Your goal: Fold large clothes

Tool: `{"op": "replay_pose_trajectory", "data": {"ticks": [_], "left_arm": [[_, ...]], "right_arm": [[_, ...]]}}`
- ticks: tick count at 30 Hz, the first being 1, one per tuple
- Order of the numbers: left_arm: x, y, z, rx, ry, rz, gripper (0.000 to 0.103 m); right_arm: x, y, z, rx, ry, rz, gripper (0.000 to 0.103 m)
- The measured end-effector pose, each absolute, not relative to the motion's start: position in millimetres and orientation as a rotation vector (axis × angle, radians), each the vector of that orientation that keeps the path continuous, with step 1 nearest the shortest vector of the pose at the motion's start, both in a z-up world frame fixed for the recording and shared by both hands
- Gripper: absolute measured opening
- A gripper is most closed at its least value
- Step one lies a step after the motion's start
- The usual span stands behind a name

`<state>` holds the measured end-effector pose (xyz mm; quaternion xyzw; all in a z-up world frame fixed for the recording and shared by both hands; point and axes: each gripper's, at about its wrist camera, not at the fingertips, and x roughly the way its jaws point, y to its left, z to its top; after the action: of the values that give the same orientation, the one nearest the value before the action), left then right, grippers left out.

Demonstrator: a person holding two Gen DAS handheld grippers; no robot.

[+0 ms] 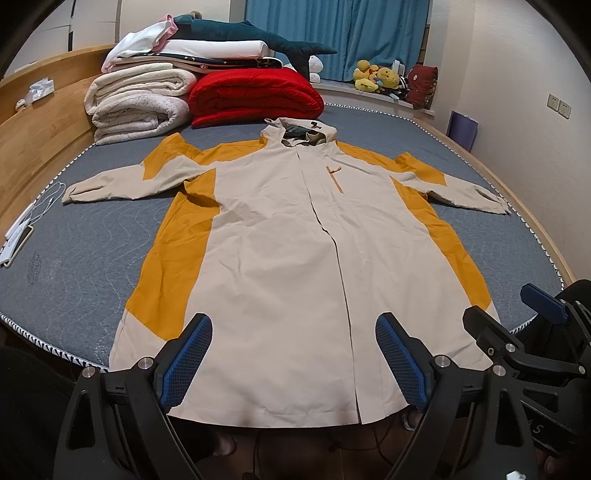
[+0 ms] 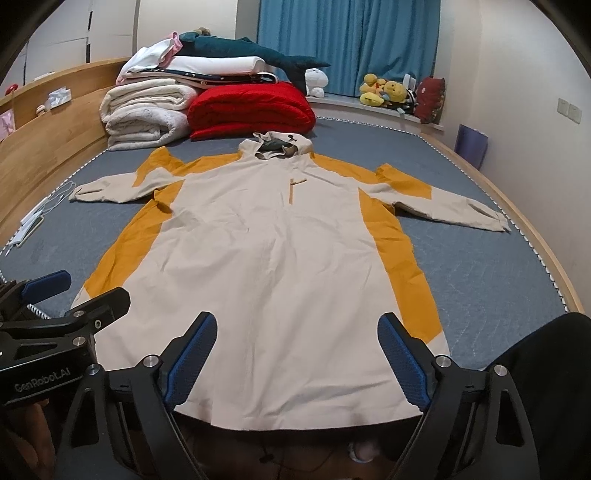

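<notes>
A large cream and orange hooded jacket lies flat, front up, on the grey mattress, sleeves spread out, hood at the far end; it also shows in the right wrist view. My left gripper is open and empty, held above the jacket's hem near the front edge of the bed. My right gripper is open and empty, above the hem beside it. The right gripper shows at the right of the left wrist view, and the left gripper shows at the left of the right wrist view.
Folded white blankets, a red quilt and a plush shark are stacked at the far end. A phone and cable lie at the mattress's left edge. Plush toys sit on the windowsill. A wooden bed frame runs along the left.
</notes>
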<state>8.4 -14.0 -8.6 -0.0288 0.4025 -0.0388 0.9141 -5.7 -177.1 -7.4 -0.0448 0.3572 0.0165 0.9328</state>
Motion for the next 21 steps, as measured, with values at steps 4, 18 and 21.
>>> {"op": "replay_pose_trajectory", "data": {"ticks": [4, 18, 21], "left_arm": [[8, -17, -9, -0.057, 0.825, -0.086, 0.088], [9, -20, -6, -0.048, 0.814, -0.093, 0.088], [9, -20, -7, -0.046, 0.814, -0.095, 0.088]], "right_arm": [[-7, -177, -7, -0.090, 0.727, 0.037, 0.085], [-2, -184, 4, -0.078, 0.685, 0.024, 0.077], [-2, -184, 4, -0.080, 0.686, 0.028, 0.077]]}}
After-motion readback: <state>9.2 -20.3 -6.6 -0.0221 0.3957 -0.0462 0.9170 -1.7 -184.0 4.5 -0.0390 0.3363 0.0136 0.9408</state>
